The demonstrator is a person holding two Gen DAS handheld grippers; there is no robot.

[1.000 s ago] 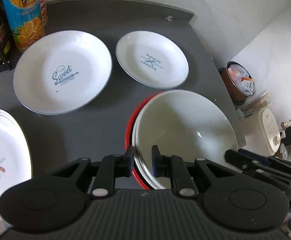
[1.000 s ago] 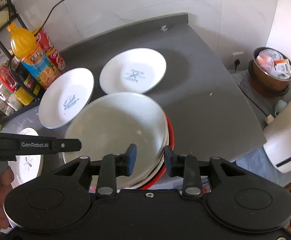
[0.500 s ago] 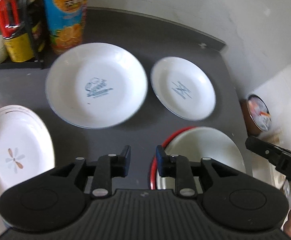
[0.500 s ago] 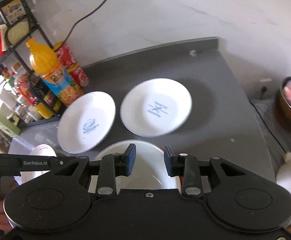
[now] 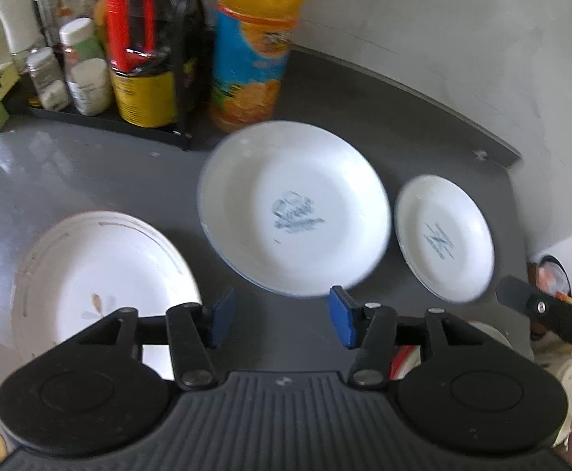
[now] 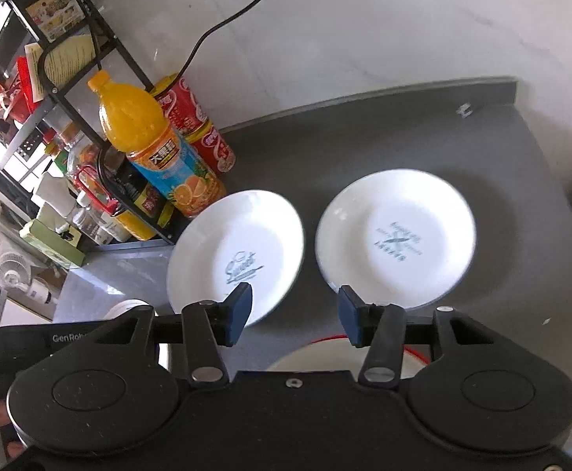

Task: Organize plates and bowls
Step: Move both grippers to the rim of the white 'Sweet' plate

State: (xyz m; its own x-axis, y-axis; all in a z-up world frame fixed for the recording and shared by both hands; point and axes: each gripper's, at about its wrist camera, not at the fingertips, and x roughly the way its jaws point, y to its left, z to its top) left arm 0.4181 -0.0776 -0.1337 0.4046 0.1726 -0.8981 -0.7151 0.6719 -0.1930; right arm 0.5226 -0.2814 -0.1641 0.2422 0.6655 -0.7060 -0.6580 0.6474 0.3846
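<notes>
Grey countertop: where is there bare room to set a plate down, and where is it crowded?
The grey countertop is bare behind the two blue-printed white plates, toward the marble wall, and on its right edge. In the left wrist view, bare counter lies between the black rack and the flower-patterned plate. It is crowded around the orange juice bottle.

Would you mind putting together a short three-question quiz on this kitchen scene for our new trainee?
1. True or false: the left tongs are clamped on a plate.
2. Which stands directly behind the plate with the "Sweet" print? A) the orange juice bottle B) a kettle C) a toaster
3. Fill in: the bowls below the right tongs sit in a dish with a ____ rim.

Key:
1. False: both sets of tongs are open and empty.
2. A.
3. Red.
</notes>
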